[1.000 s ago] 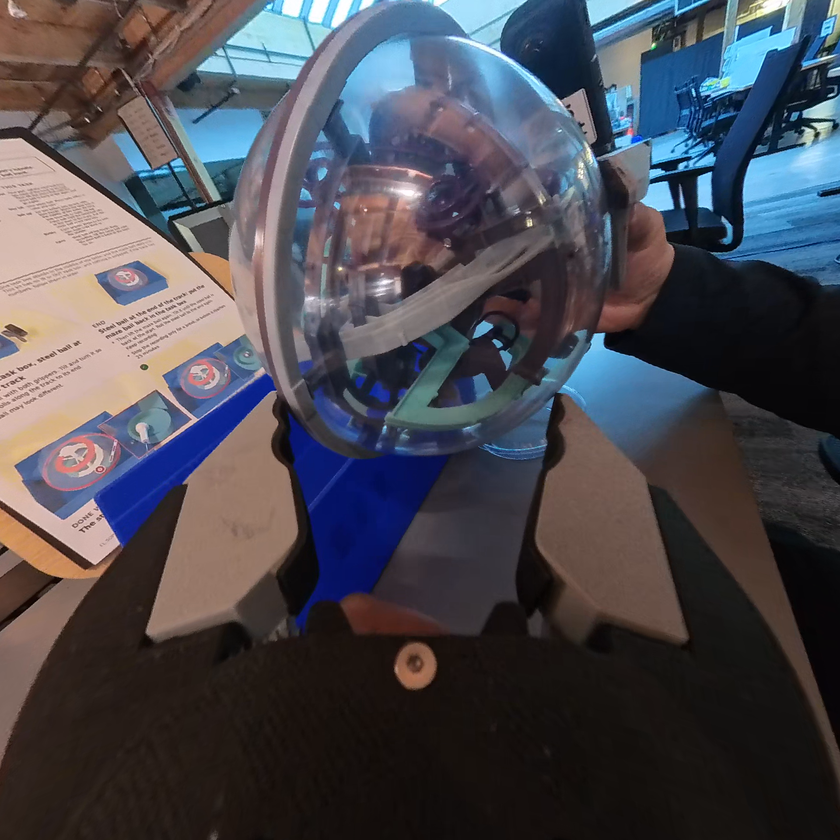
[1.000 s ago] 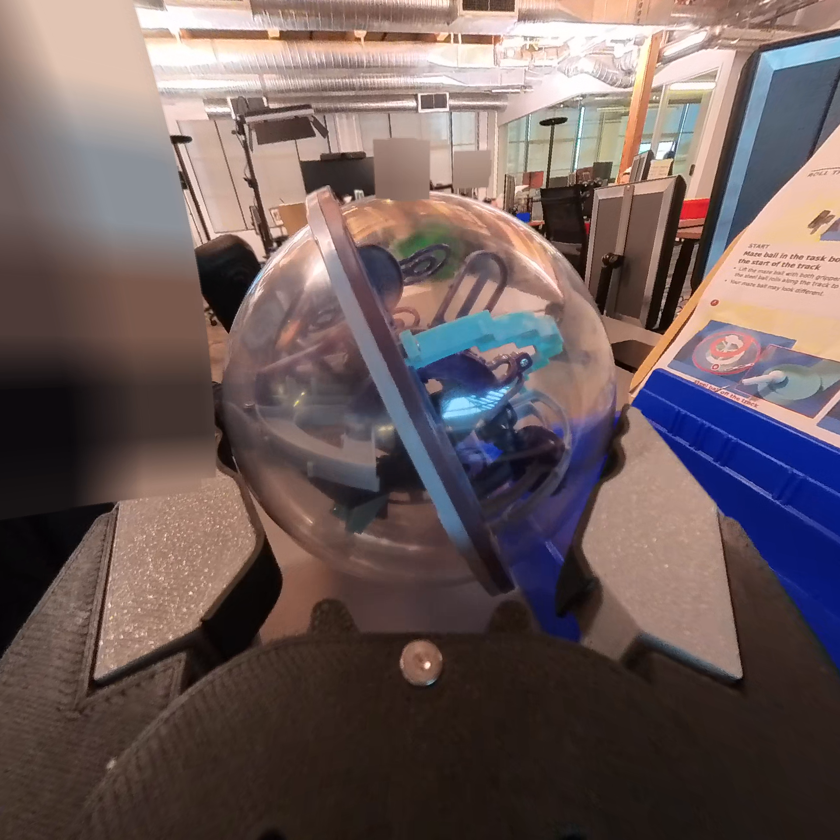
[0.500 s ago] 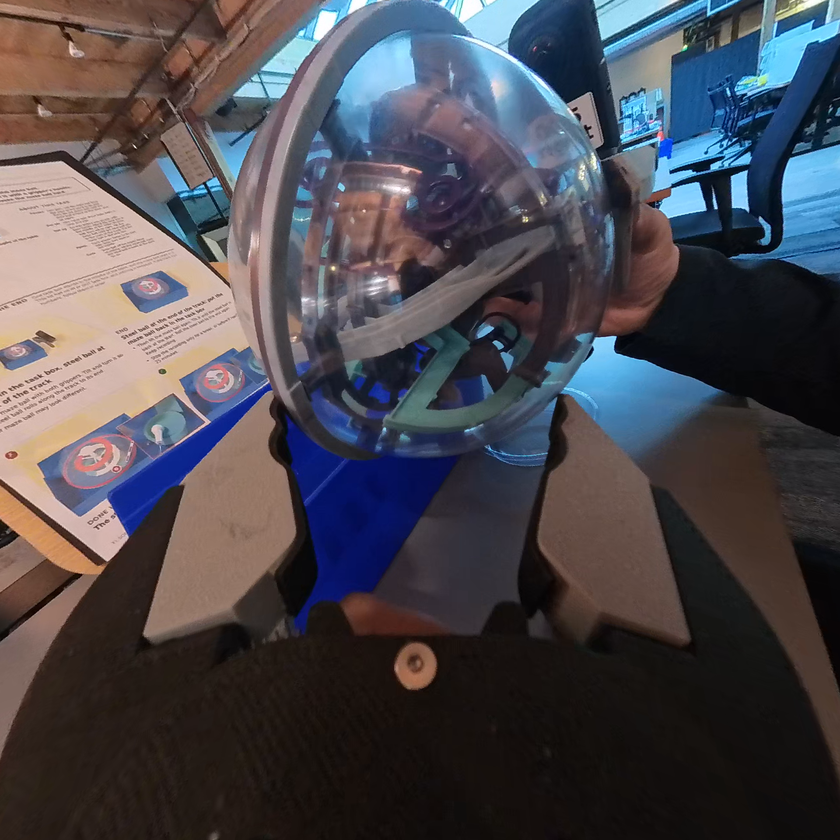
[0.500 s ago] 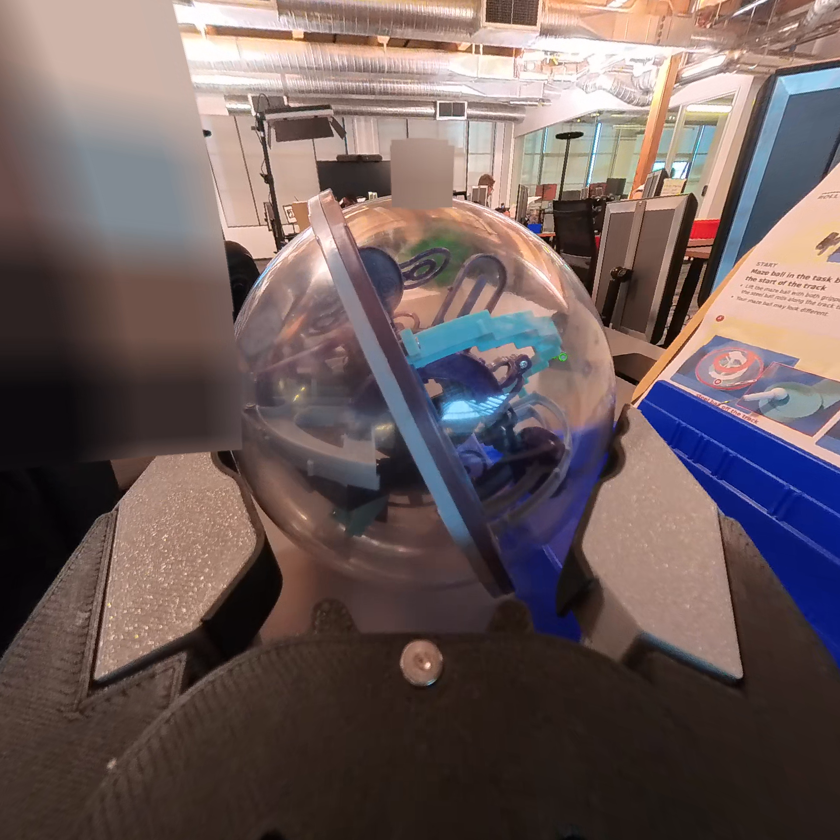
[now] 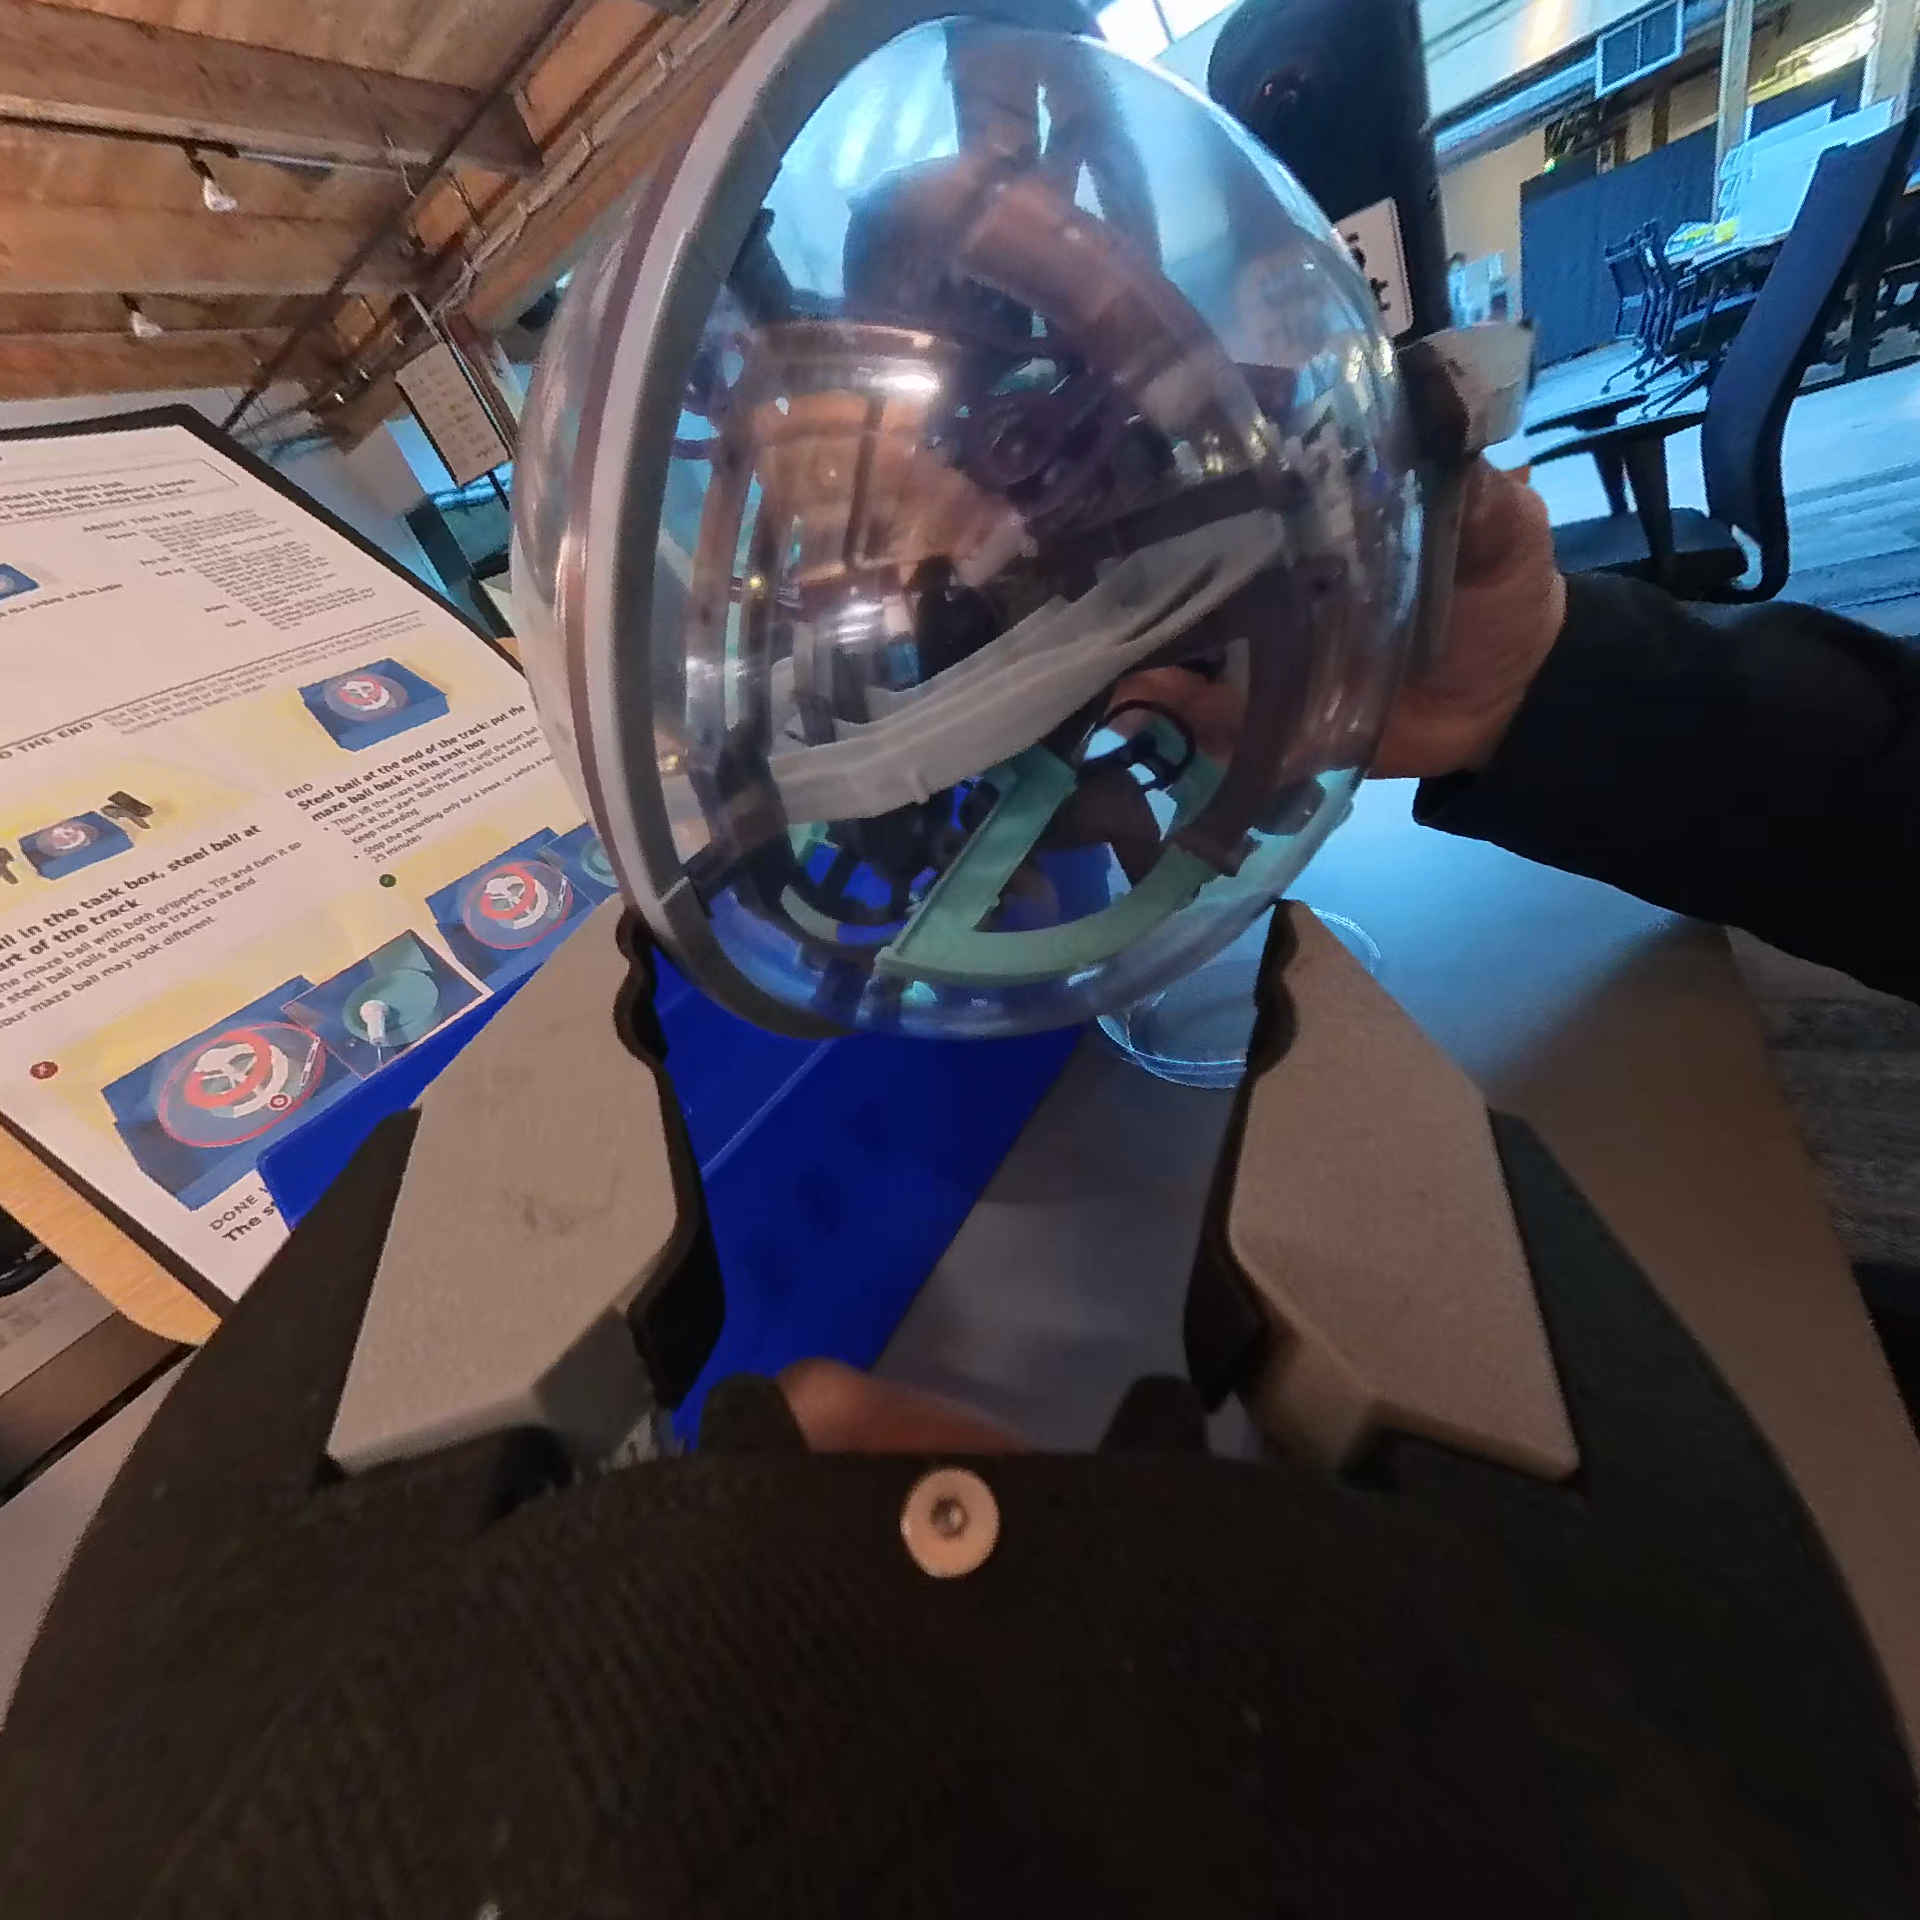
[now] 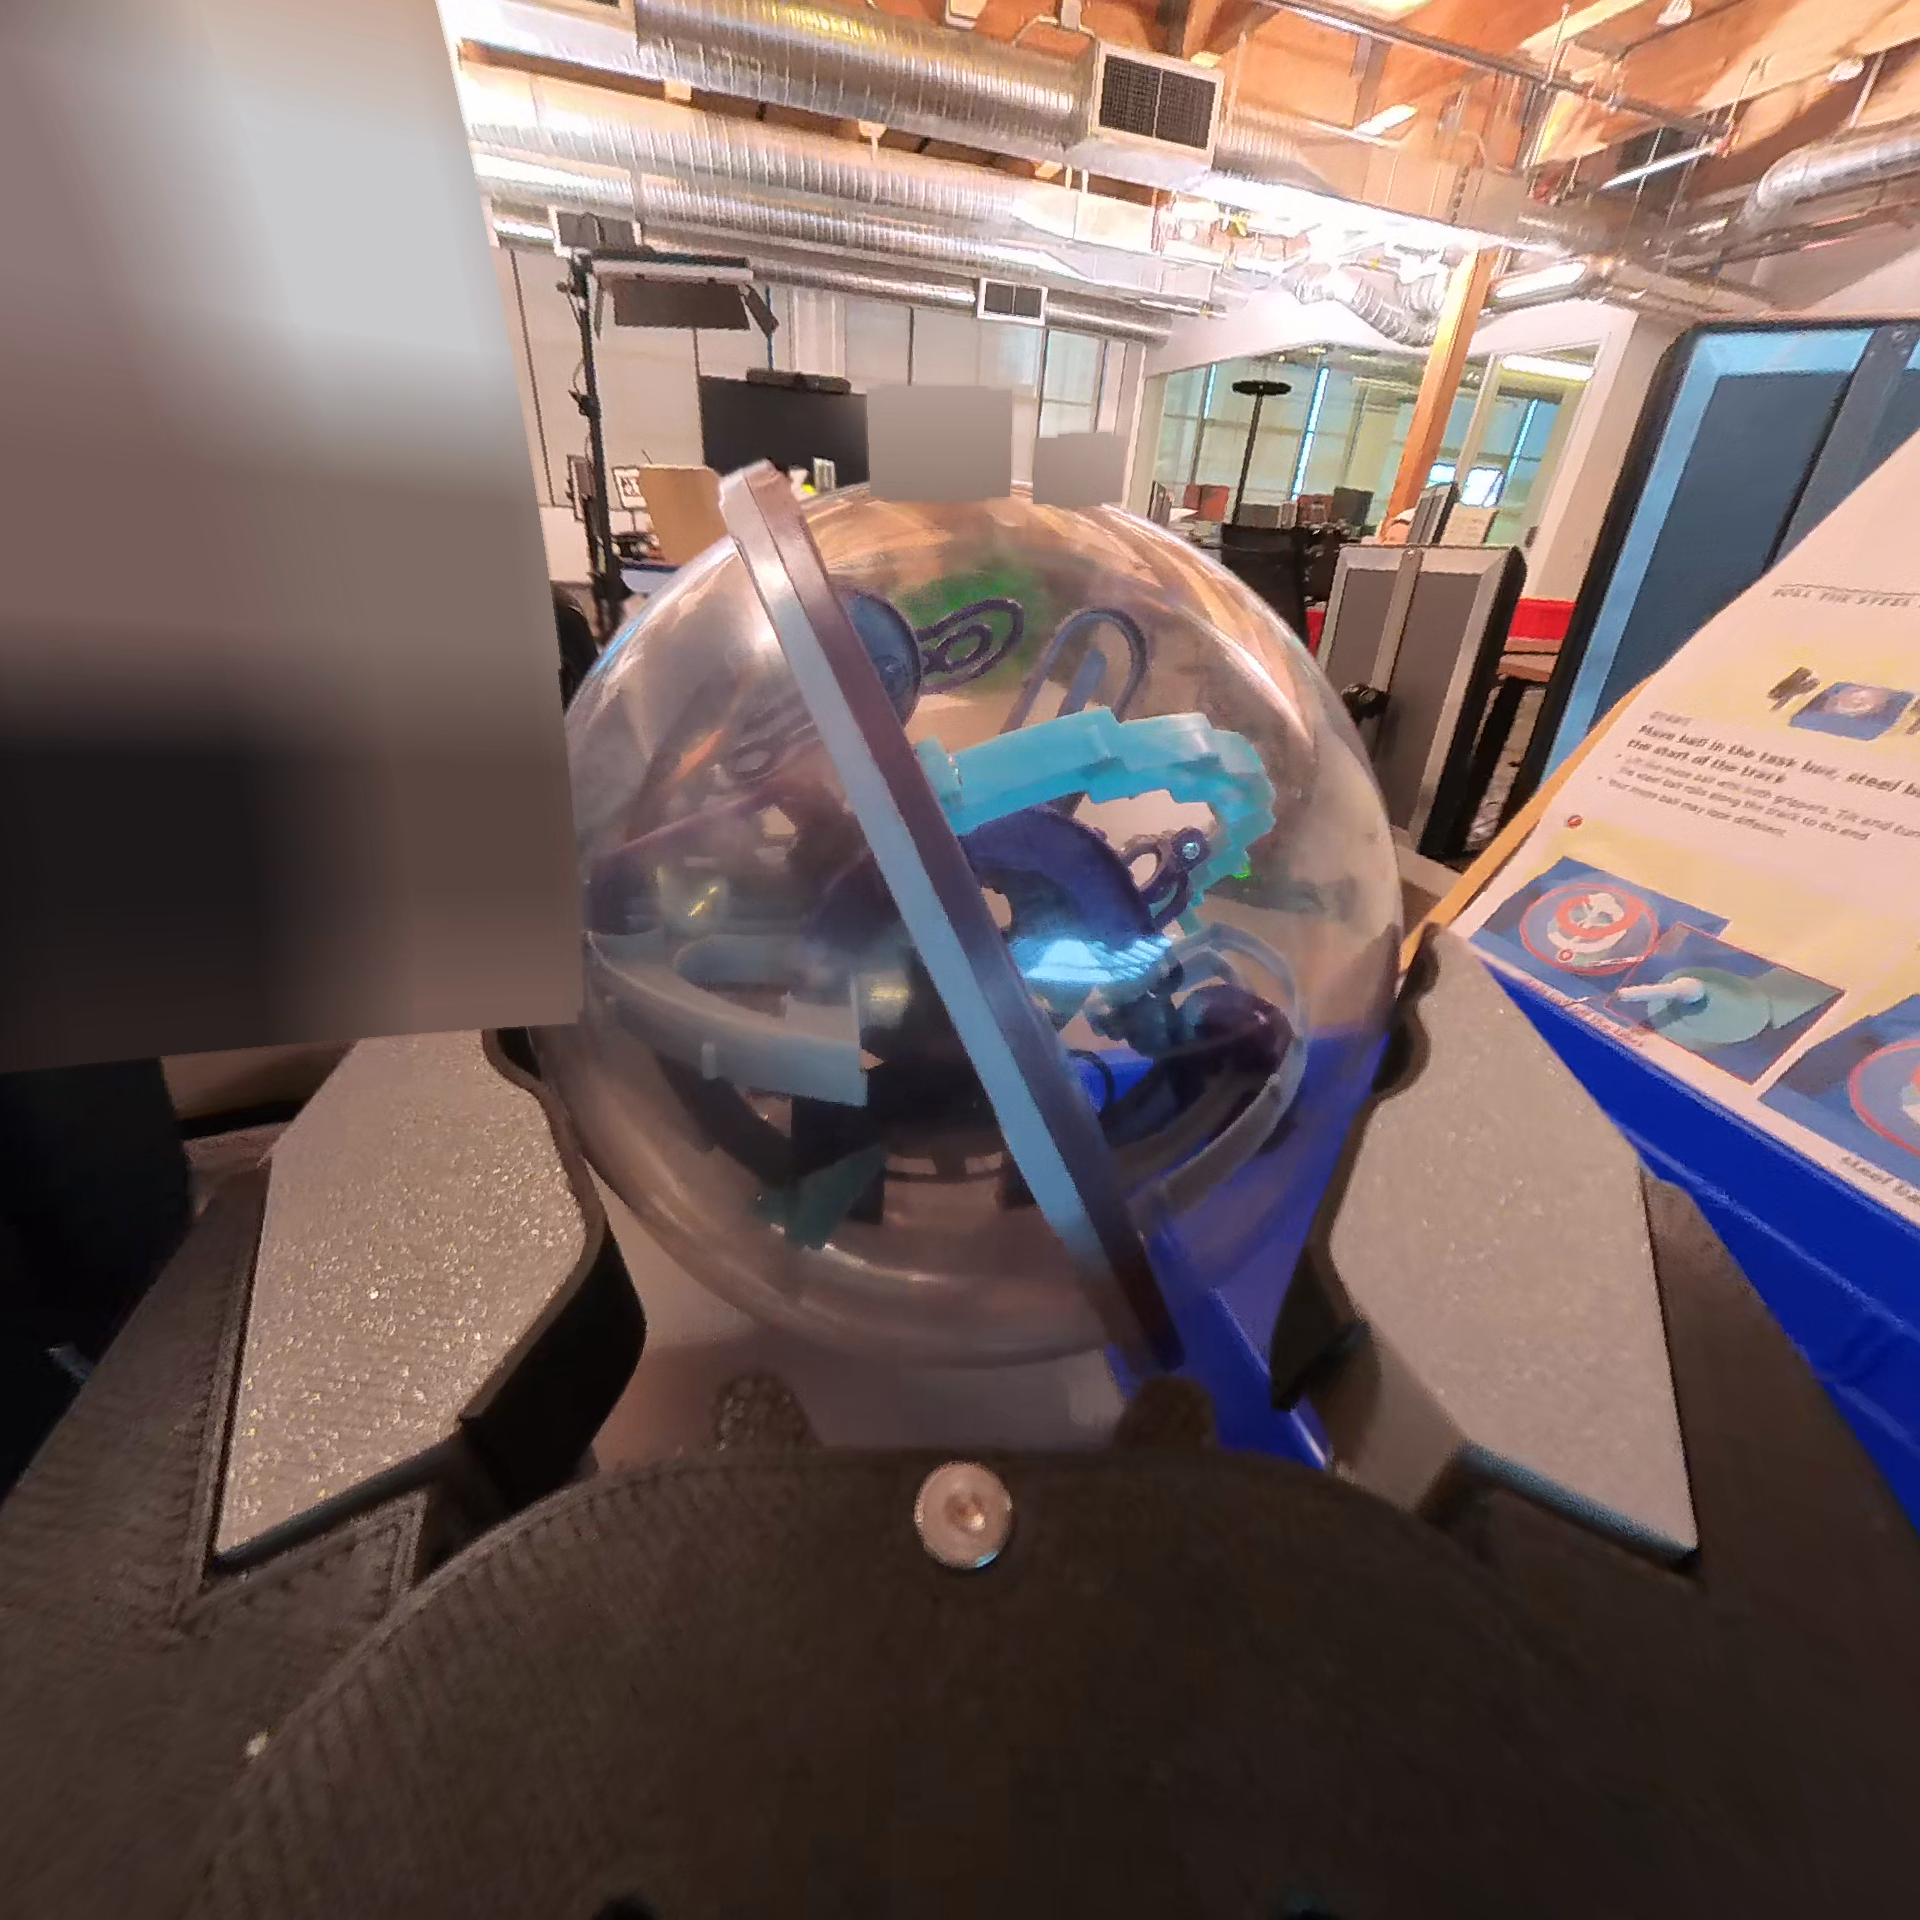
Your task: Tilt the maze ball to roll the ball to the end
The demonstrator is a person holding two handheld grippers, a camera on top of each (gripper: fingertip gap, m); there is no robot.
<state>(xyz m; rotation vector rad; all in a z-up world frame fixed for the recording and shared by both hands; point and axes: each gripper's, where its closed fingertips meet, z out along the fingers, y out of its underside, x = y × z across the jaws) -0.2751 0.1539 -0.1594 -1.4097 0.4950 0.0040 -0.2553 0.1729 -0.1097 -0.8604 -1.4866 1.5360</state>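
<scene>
Grey surface and a blue bin lie below the lifted maze ball. From the left wrist view, the left gripper has its jaws spread wide, the tips cradling the sphere's lower curve; whether they press is unclear, so a sharper tilt could let the smooth shell slide out. From the right wrist view, the right gripper clamps wide jaws against the sphere's flanks; a jerk there could knock the small steel ball off its narrow track.
</scene>
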